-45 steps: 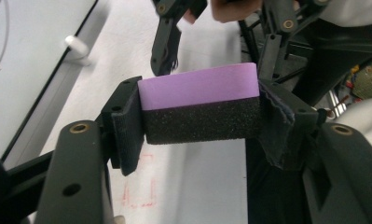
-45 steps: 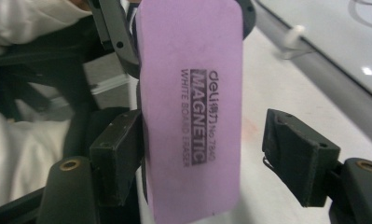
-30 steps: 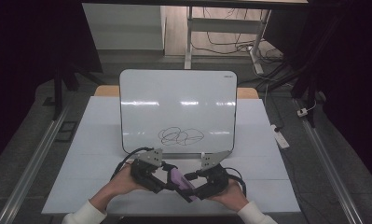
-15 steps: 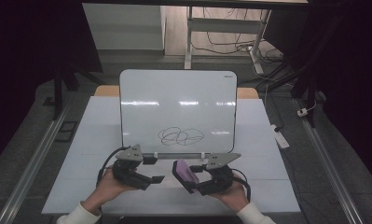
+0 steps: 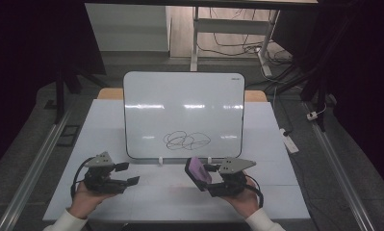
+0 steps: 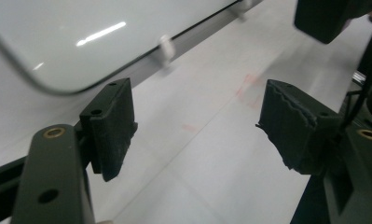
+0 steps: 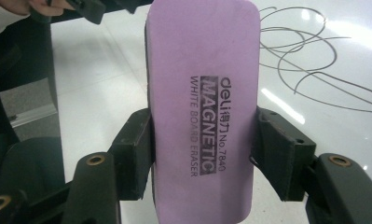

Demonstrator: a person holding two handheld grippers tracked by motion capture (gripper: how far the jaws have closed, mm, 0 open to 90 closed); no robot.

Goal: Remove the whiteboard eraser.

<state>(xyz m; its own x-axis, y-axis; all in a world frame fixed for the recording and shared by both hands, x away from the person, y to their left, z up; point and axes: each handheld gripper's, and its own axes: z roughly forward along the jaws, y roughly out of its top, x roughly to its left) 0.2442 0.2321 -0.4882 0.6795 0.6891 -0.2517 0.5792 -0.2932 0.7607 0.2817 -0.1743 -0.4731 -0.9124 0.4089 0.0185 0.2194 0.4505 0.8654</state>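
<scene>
A purple whiteboard eraser [image 7: 203,112], a rounded oblong block printed in black with "deli MAGNETIC WHITE BOARD ERASER No.7840", sits pinched across its width between the two black jaws of the right gripper [image 5: 205,175], near the front edge of the table [image 5: 276,144] and right of centre. In the high view the eraser [image 5: 197,172] tilts up and toward the left, its broad purple face turned to the camera, just in front of the lower edge of a whiteboard [image 5: 183,103] that stands propped toward the far side of the table. The board carries a loose scribble [image 5: 186,140] of overlapping black loops low on its face, and in the right gripper view the same loops [image 7: 305,56] lie just beyond the eraser's right edge. The person's right hand [image 5: 237,195] cups its gripper from below, a white sleeve [image 5: 262,222] showing at the wrist. To the left and well apart, the left gripper [image 5: 127,174] rests in the left hand [image 5: 88,195] near the table's front edge, jaws pointing right and spread wide with nothing between them. The left gripper view looks across bare table toward the board's rounded lower corner [image 6: 48,84] and one of its small white clips [image 6: 165,46].
</scene>
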